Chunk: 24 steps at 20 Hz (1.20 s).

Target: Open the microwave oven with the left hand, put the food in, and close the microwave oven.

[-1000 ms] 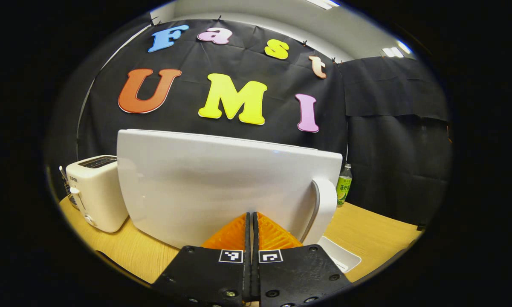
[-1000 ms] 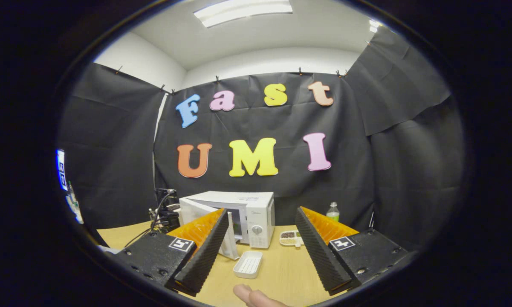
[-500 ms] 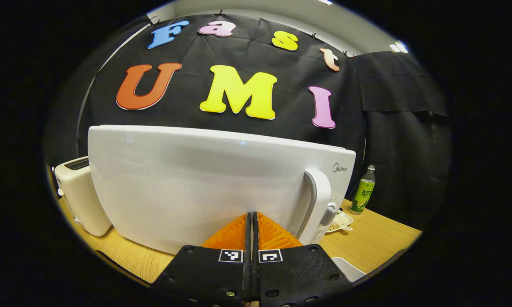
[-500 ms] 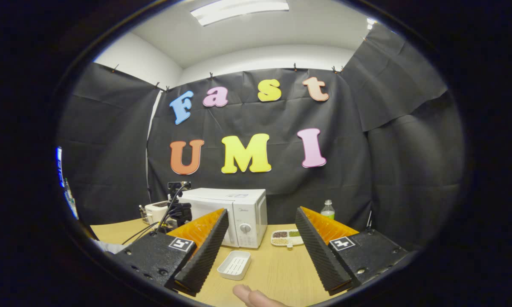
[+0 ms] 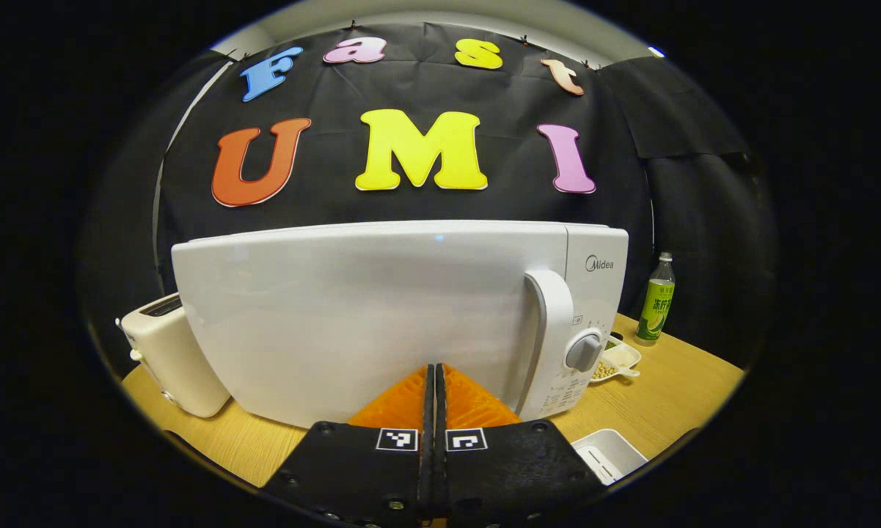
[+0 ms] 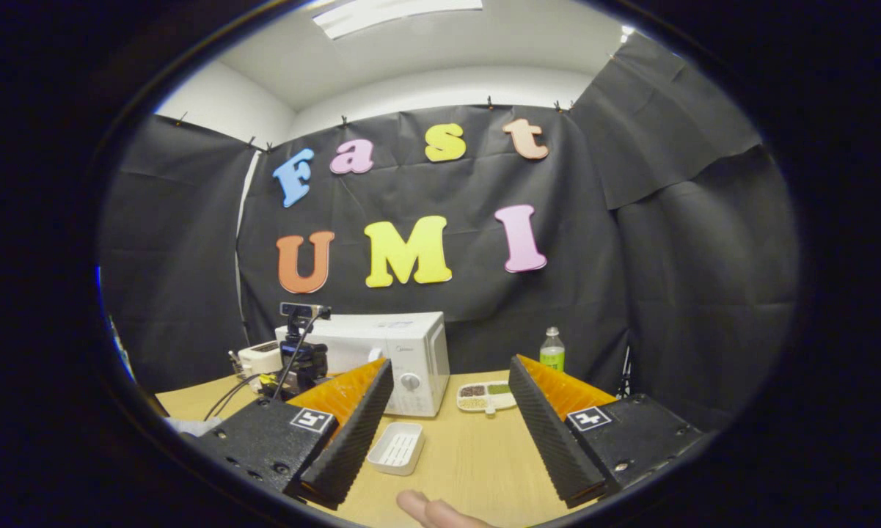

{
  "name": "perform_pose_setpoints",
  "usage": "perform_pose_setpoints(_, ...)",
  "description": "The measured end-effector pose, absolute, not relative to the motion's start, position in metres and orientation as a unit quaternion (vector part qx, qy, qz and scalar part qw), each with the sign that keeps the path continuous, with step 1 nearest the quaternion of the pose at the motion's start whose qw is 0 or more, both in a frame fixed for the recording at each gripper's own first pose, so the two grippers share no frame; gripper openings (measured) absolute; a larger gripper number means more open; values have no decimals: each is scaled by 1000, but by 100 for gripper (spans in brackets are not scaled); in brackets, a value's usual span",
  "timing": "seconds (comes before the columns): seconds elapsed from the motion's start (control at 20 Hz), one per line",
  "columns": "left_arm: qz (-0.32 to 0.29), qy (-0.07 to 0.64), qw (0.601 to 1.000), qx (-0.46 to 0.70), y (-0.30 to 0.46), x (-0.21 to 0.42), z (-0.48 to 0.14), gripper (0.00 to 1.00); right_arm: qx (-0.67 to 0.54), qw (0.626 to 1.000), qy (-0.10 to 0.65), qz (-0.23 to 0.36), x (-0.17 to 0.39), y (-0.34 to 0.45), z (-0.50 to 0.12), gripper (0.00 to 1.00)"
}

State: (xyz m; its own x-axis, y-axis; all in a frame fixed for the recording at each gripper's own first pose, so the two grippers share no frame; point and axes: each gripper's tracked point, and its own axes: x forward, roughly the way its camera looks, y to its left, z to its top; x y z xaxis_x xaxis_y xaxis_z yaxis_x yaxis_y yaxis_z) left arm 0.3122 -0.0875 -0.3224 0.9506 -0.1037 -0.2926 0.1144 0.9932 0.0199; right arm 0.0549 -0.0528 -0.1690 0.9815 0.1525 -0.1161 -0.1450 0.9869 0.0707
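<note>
The white microwave (image 5: 381,308) stands in front of me with its door flush against the body, handle (image 5: 550,337) and knob (image 5: 583,352) at the right. My left gripper (image 5: 434,372) is shut with nothing in it, its tips at the lower middle of the door. In the right gripper view the microwave (image 6: 403,352) is farther off, and the left gripper's body (image 6: 301,359) is in front of its door. My right gripper (image 6: 449,370) is open and holds nothing, well back from the microwave above the table. What is inside the oven is hidden.
A cream toaster (image 5: 172,359) stands left of the microwave. On the wooden table (image 6: 469,462) lie a white ribbed tray (image 6: 396,447), a divided dish of grains (image 6: 486,396) and a green bottle (image 6: 552,350). A fingertip (image 6: 429,510) shows at the bottom edge.
The microwave door swung from ajar to fully closed with my left gripper pushing on it. The right gripper stayed open and its view drifted a little to the right.
</note>
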Motion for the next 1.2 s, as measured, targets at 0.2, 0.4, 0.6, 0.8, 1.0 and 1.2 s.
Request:
perform_pose_setpoints(0.2, -35, 173, 984, -1, -79, 266, -306, 0, 37, 995, 69, 56, 47, -54, -166, 100)
perform_pose_setpoints(0.4, -31, 159, 987, 5, -72, 210, -268, 64, 47, 996, 66, 49, 33, -51, -153, 92)
perform_pose_setpoints(0.6, -30, 147, 988, 22, -63, 153, -231, 82, 36, 998, 45, 28, 13, -54, -130, 100)
perform_pose_setpoints(0.8, -12, 127, 992, 24, -49, 93, -178, 98, 29, 999, 35, 7, -12, -56, -113, 100)
perform_pose_setpoints(1.0, -1, 89, 996, 12, -40, 37, -122, 98, 20, 999, 41, -8, -34, -57, -97, 92)
perform_pose_setpoints(1.2, 8, 69, 997, 17, -32, -8, -86, 97, 28, 999, 32, -10, -47, -54, -77, 91)
